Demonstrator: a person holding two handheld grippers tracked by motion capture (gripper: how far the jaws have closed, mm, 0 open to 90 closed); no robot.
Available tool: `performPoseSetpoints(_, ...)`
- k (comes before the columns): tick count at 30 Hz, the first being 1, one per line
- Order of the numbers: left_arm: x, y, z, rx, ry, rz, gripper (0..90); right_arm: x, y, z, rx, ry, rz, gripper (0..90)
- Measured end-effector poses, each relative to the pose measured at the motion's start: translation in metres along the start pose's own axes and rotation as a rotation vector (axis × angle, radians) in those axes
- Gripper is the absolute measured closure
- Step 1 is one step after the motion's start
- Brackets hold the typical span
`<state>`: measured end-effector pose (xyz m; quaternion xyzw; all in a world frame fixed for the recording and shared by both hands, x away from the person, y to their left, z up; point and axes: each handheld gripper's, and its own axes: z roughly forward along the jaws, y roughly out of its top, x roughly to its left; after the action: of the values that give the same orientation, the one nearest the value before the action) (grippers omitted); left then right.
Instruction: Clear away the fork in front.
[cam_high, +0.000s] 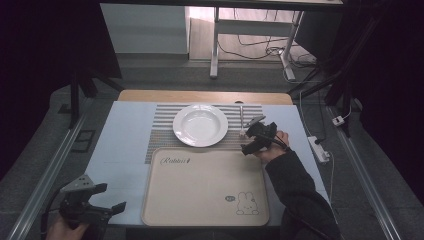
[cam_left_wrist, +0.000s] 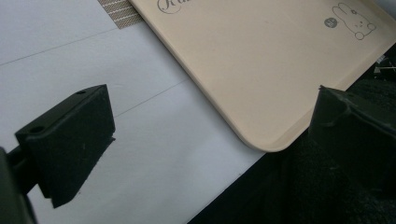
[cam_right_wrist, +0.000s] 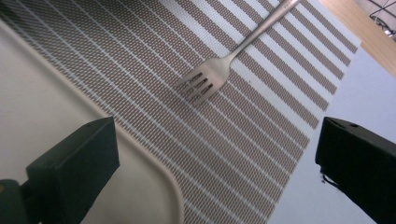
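Note:
A metal fork (cam_right_wrist: 219, 65) lies on the striped placemat (cam_right_wrist: 261, 140), tines toward me; in the high view the fork (cam_high: 241, 120) rests right of the white plate (cam_high: 200, 125). My right gripper (cam_high: 255, 139) hovers over the mat near the fork's tines, open and empty; its jaws stand wide apart in the right gripper view (cam_right_wrist: 217, 158). The beige tray (cam_high: 205, 185) with a rabbit drawing lies at the table's front. My left gripper (cam_high: 97, 200) is open and empty at the front left corner, and its view (cam_left_wrist: 210, 135) looks at the tray's near corner (cam_left_wrist: 271, 140).
The white table cover (cam_high: 120, 150) reaches the front edge, which runs dark below the tray in the left gripper view. A power strip (cam_high: 318, 148) with cables lies on the floor at the right. Desk legs and cords stand beyond the table.

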<state>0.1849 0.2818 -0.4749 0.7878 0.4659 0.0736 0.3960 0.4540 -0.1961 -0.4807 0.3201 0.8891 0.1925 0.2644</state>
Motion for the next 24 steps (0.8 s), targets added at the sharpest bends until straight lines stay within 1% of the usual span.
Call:
performPoseSetpoints(1,0.0,0.0,0.0,0.0,0.0,0.0,0.5,0.0,0.002,0.003,0.005,-0.006,-0.014,2.7)
performPoseSetpoints(2,0.0,0.0,0.0,0.0,0.0,0.0,0.5,0.001,0.005,0.009,0.012,-0.025,-0.045,4.1)
performPoseSetpoints(3,0.0,0.0,0.0,0.001,0.001,0.002,0.5,0.001,0.005,0.009,0.012,-0.025,-0.045,4.1)
performPoseSetpoints(6,0.0,0.0,0.0,0.002,0.002,0.004,0.5,0.004,0.01,0.017,0.027,-0.038,-0.081,6.4)
performPoseSetpoints(7,0.0,0.0,0.0,0.003,0.002,0.005,0.5,0.004,0.011,0.019,0.027,-0.043,-0.101,7.7)
performPoseSetpoints(8,0.0,0.0,0.0,0.003,0.002,0.005,0.5,0.005,0.013,0.024,0.034,-0.052,-0.135,10.3)
performPoseSetpoints(9,0.0,0.0,0.0,0.003,0.002,0.005,0.5,0.005,0.013,0.024,0.034,-0.052,-0.135,10.3)
performPoseSetpoints(11,0.0,0.0,0.0,0.004,0.001,0.005,0.5,0.007,0.014,0.027,0.04,-0.063,-0.163,14.5)
performPoseSetpoints(13,0.0,0.0,0.0,0.004,0.001,0.005,0.5,0.008,0.015,0.031,0.064,-0.083,-0.197,17.9)
performPoseSetpoints(14,0.0,0.0,0.0,0.004,0.001,0.005,0.5,0.009,0.016,0.033,0.059,-0.092,-0.21,22.9)
performPoseSetpoints(15,0.0,0.0,0.0,0.005,0.001,0.005,0.5,0.009,0.017,0.034,0.058,-0.095,-0.215,25.3)
performPoseSetpoints(16,0.0,0.0,0.001,0.005,0.0,0.004,0.5,0.009,0.017,0.035,0.059,-0.092,-0.235,27.8)
performPoseSetpoints(17,0.0,0.0,0.001,0.005,0.0,0.004,0.5,0.009,0.018,0.037,0.059,-0.1,-0.257,30.4)
performPoseSetpoints(18,0.0,0.0,0.001,0.005,0.0,0.004,0.5,0.009,0.018,0.037,0.059,-0.1,-0.257,30.4)
performPoseSetpoints(19,0.0,0.0,0.001,0.006,0.0,0.004,0.5,0.011,0.018,0.038,0.062,-0.114,-0.263,33.1)
performPoseSetpoints(20,0.0,0.0,0.001,0.006,0.0,0.004,0.6,0.01,0.019,0.039,0.06,-0.105,-0.277,35.7)
performPoseSetpoints(22,0.0,0.0,0.001,0.006,0.0,0.003,0.6,0.012,0.02,0.04,0.058,-0.121,-0.291,41.3)
performPoseSetpoints(24,0.0,0.0,0.001,0.006,-0.001,0.003,0.6,0.012,0.02,0.042,0.057,-0.123,-0.305,44.7)
